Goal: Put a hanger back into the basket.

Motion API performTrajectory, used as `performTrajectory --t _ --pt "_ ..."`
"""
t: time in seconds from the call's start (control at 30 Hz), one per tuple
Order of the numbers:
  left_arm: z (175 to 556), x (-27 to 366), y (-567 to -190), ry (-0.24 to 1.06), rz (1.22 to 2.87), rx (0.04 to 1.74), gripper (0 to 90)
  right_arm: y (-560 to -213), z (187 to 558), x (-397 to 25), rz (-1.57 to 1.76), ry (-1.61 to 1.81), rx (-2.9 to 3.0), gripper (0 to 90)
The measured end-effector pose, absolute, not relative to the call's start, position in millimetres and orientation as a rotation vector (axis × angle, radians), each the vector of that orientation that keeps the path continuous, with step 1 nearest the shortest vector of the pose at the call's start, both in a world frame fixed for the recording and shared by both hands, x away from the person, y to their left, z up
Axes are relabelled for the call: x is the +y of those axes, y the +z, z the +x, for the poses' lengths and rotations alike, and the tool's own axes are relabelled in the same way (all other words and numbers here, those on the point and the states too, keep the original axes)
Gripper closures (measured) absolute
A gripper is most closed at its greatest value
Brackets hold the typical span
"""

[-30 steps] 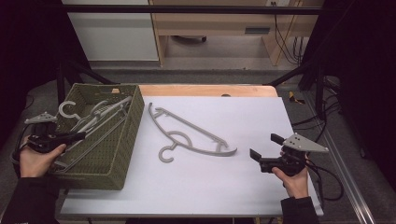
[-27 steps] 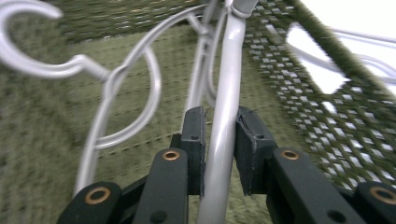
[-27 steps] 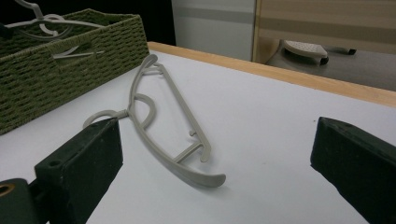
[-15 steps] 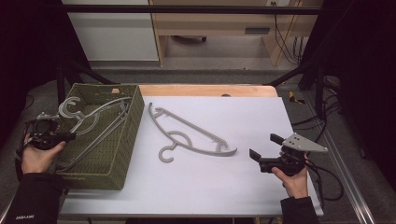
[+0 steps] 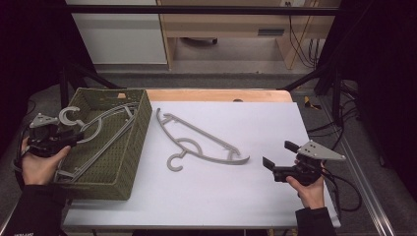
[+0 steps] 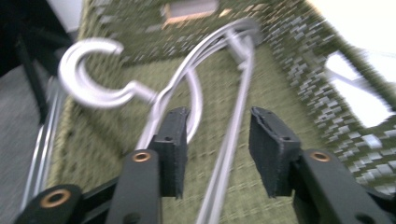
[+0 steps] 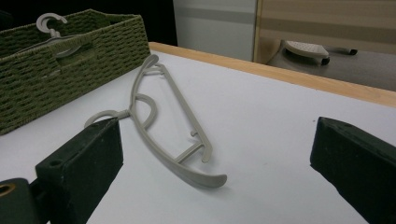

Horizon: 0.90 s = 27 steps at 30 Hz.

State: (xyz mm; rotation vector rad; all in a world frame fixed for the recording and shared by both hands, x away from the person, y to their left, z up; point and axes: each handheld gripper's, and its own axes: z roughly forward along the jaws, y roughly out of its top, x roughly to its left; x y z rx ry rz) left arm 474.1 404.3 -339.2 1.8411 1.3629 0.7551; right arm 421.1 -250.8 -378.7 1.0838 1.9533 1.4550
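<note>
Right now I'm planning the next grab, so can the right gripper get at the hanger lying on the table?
Probably yes. The right gripper is open and faces the hanger across bare white table, with nothing between them.

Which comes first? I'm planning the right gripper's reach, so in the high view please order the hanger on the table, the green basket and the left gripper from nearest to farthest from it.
1. Hanger on the table: flat on the white top, just left of the right gripper.
2. Green basket: at the table's left edge, more hangers inside.
3. Left gripper: over the basket's far left side.
</note>
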Motion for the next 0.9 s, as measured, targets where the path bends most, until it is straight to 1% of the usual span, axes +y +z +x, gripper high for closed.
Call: performTrajectory --t 0.1,0.2,0.23,0.3,0.33,0.37,0.43,0.5,0.53,0.57,0.6,0.63,0.73,0.9 --pt "466.3 395.6 -333.6 0.754 1.800 1.287 47.2 -379.0 421.3 -250.6 1.085 1.451 1.954 2.8" --pt "458.1 388.3 -328.9 0.753 1.767 1.222 42.6 -379.1 421.2 -250.1 1.086 1.451 1.958 3.0" --pt "455.1 385.6 -328.1 0.751 1.755 1.204 39.4 -379.1 421.1 -250.1 1.085 1.451 1.959 3.2" --pt "449.0 379.3 -328.1 0.741 1.731 1.167 38.3 -379.1 421.2 -250.0 1.084 1.453 1.956 3.2" --pt "445.7 375.5 -328.6 0.736 1.723 1.149 35.1 -379.1 421.3 -250.2 1.080 1.454 1.959 3.2" --pt "443.1 371.5 -329.9 0.731 1.714 1.130 35.1 -379.3 421.4 -250.0 1.082 1.452 1.959 3.2" --pt "438.9 363.7 -333.0 0.702 1.699 1.109 29.6 -379.6 421.6 -249.4 1.079 1.454 1.960 3.8" --pt "435.2 354.6 -336.0 0.702 1.698 1.088 26.0 -379.8 421.9 -248.4 1.077 1.453 1.958 4.0" --pt "431.7 344.7 -338.9 0.697 1.695 1.061 22.3 -379.8 422.0 -247.9 1.076 1.451 1.959 4.3" --pt "431.7 344.7 -338.9 0.697 1.695 1.061 19.7 -379.8 422.0 -247.9 1.076 1.451 1.959 4.3" --pt "429.8 339.8 -340.2 0.697 1.690 1.050 19.7 -379.9 422.0 -247.8 1.077 1.452 1.958 4.3" --pt "427.9 335.1 -341.4 0.699 1.690 1.039 17.0 -380.2 422.3 -247.0 1.076 1.451 1.954 5.0" --pt "423.5 319.6 -346.8 0.679 1.688 1.003 14.0 -381.2 423.0 -244.0 1.069 1.452 1.966 5.4" --pt "420.7 300.1 -357.8 0.632 1.709 0.952 11.7 -383.3 425.5 -238.5 1.054 1.446 1.987 5.9"
